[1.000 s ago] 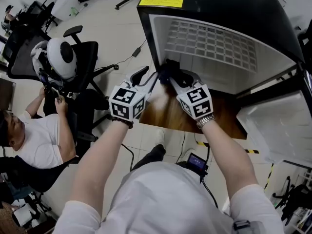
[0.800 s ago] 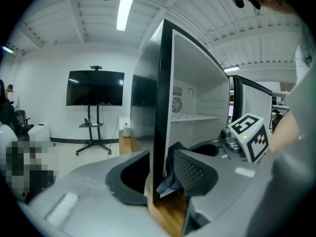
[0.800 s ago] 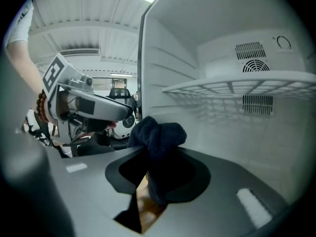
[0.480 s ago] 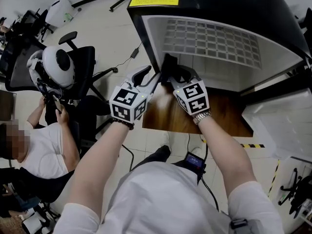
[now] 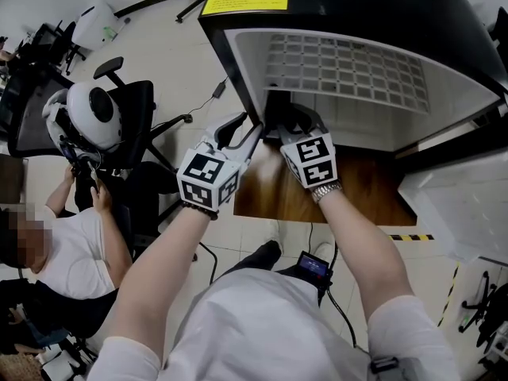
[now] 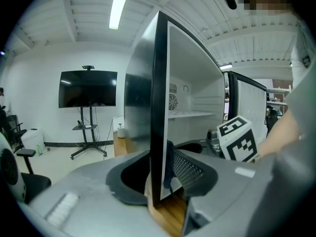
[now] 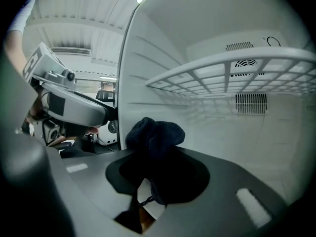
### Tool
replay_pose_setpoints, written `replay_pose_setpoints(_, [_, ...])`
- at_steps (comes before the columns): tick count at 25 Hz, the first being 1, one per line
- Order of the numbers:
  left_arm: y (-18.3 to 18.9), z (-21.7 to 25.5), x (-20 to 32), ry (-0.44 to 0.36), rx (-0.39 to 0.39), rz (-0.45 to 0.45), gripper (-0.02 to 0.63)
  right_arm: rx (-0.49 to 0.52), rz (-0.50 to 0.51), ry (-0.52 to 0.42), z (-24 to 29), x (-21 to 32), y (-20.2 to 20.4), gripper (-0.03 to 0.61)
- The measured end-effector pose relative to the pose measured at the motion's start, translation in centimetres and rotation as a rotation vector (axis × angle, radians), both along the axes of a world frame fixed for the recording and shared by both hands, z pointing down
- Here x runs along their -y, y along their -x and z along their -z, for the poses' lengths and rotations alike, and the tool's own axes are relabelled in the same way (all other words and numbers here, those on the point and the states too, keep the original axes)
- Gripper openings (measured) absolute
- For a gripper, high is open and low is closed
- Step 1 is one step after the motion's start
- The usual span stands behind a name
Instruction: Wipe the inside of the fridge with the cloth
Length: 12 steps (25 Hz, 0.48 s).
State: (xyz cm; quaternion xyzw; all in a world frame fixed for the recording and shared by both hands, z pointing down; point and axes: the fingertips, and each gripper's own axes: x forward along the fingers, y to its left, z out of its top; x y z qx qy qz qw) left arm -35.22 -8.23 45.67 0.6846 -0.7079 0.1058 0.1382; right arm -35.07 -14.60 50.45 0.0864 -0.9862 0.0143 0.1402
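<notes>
Dark cloth [image 7: 156, 132], seemingly one, in right gripper [image 5: 288, 121]

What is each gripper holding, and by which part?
Right gripper clamps the dark cloth by a bunched fold. Left gripper straddles the fridge side wall; grip unclear.

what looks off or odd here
Slightly odd: the left gripper has its jaws astride the black fridge at its side wall's front edge. The right gripper grips the bunched dark blue cloth inside as expected.

A black office chair [image 5: 143, 105] is seen on a pale floor [image 5: 182, 62]. A dark television [image 6: 89, 88] is mounted on a floor stand [image 6: 88, 132] against a white wall [image 6: 34, 93], under a ceiling strip light [image 6: 120, 1].
</notes>
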Motion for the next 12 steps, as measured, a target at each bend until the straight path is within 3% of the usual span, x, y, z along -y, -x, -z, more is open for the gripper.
replay_pose_setpoints(12, [0.2, 0.0, 0.1, -0.006, 0.006, 0.025, 0.124, 0.039, -0.086, -0.024, 0.6, 3.5, 2.3, 0.089])
